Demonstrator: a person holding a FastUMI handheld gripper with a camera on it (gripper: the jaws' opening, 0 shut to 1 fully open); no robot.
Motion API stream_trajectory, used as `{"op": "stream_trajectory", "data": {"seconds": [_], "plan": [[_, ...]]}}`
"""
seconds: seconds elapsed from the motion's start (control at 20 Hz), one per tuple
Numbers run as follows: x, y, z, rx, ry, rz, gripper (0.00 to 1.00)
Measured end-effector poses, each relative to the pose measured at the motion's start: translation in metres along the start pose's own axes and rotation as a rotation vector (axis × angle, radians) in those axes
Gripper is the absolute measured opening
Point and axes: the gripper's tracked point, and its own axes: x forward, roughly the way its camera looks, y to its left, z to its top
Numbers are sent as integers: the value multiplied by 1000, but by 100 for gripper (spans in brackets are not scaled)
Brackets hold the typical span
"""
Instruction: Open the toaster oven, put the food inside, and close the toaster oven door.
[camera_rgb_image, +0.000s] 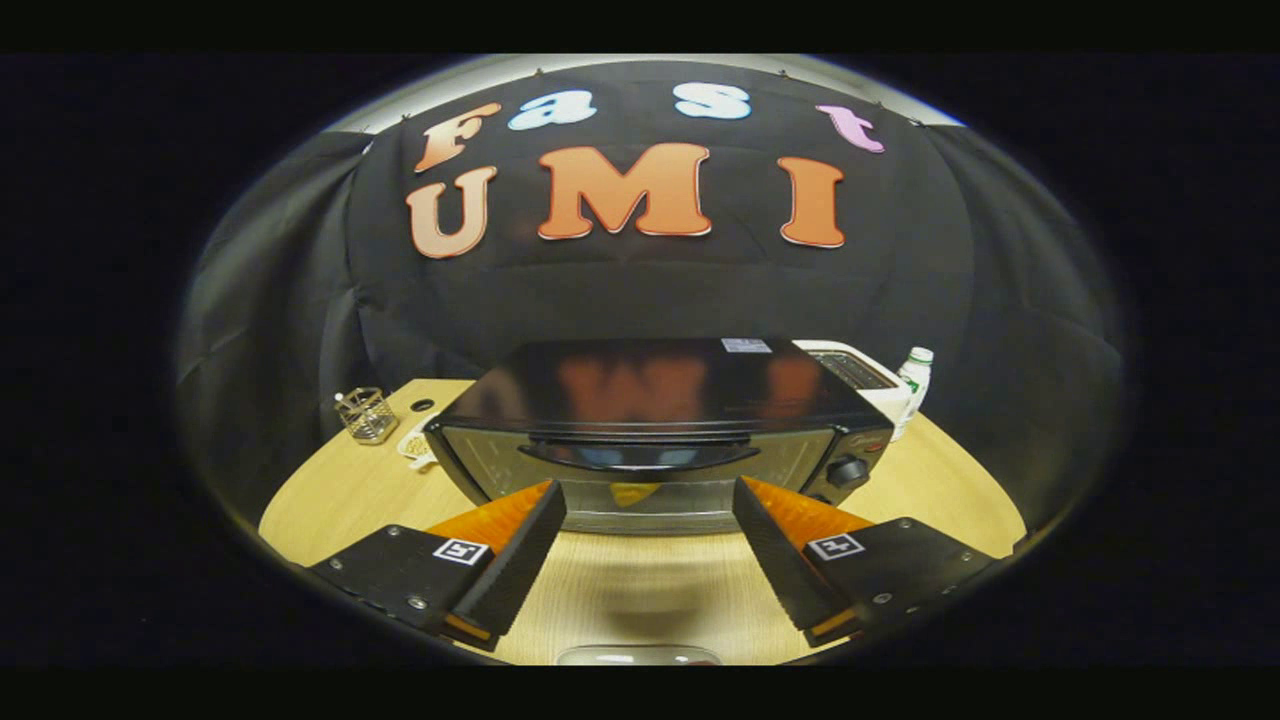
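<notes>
The wooden tabletop (330, 500) carries everything here, pale and round-edged against the black cloth wall of the booth. The toaster oven (660, 425) is the largest thing on it, standing toward the far middle of the tabletop with its glossy black top facing up and its glass door facing the tool; the door is shut, its dark curved handle (640, 455) running across the upper part of the glass, and a round black knob (848, 470) sits on the control panel at the door's right. Something small and yellowish shows behind the glass, low in the middle, too dim to make out. The tool (650, 510) hovers just in front of the door with its fingers spread wide and nothing between them, bare tabletop showing in the gap. Behind the oven, toward the far right corner, a white appliance (850, 370) pokes out, and just beside it stands a white bottle (914, 385) with a pale cap. Near the far left edge sits a small wire basket (366, 415), with a small whitish item (416, 442) lying between it and the oven.
</notes>
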Motion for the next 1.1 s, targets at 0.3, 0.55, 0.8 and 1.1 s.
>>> {"op": "stream_trajectory", "data": {"seconds": [0.3,0.55,0.8,1.1], "plan": [[-43,-29,69,38,-88,7,100],[-92,-68,145,-52,-242,-71,100],[-135,-90,191,-19,-333,-93,99],[-155,-119,210,-31,-368,-142,100]]}}
